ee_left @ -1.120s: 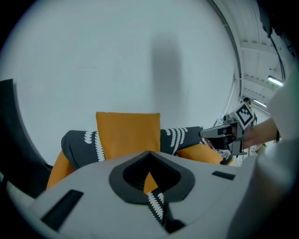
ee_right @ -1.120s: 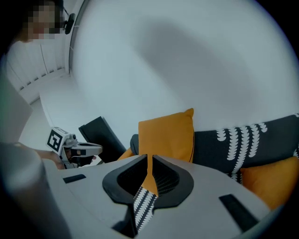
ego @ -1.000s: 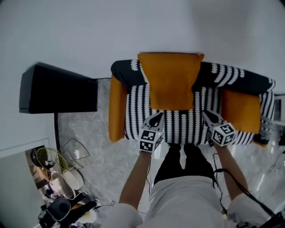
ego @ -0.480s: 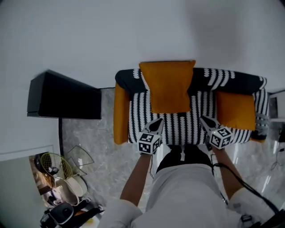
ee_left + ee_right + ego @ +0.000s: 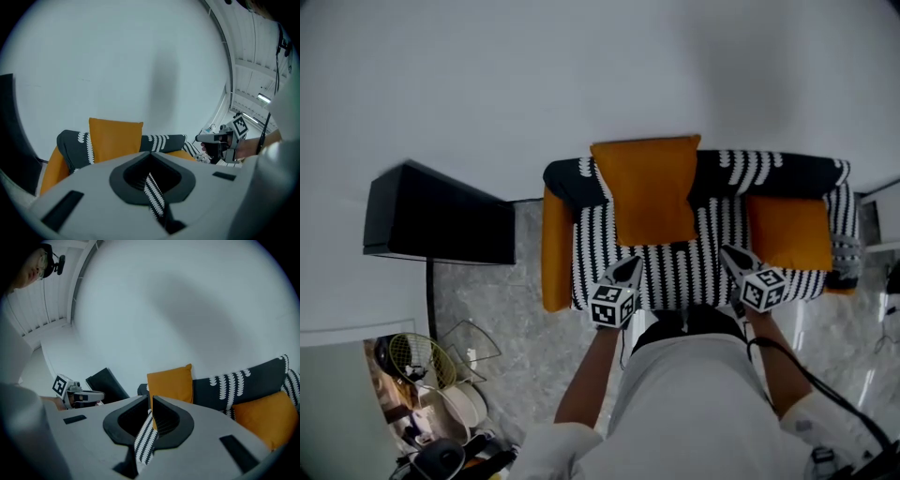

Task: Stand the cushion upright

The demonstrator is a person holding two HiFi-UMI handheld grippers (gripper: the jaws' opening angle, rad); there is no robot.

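The orange cushion stands upright against the backrest of the black-and-white patterned sofa, left of its middle. It also shows in the left gripper view as the orange cushion and in the right gripper view as the orange cushion. My left gripper hovers at the seat's front edge, below the cushion's left corner, shut and holding nothing. My right gripper hangs at the front edge further right, also shut and holding nothing. Both point toward the backrest, apart from the cushion.
A second orange cushion lies against the sofa's right end. An orange armrest bounds its left side. A black cabinet stands to the left by the white wall. Baskets and clutter sit on the marble floor at lower left.
Both grippers have drawn back from over the seat to its front edge as the person stepped back. The cushion stays upright and unmoved.
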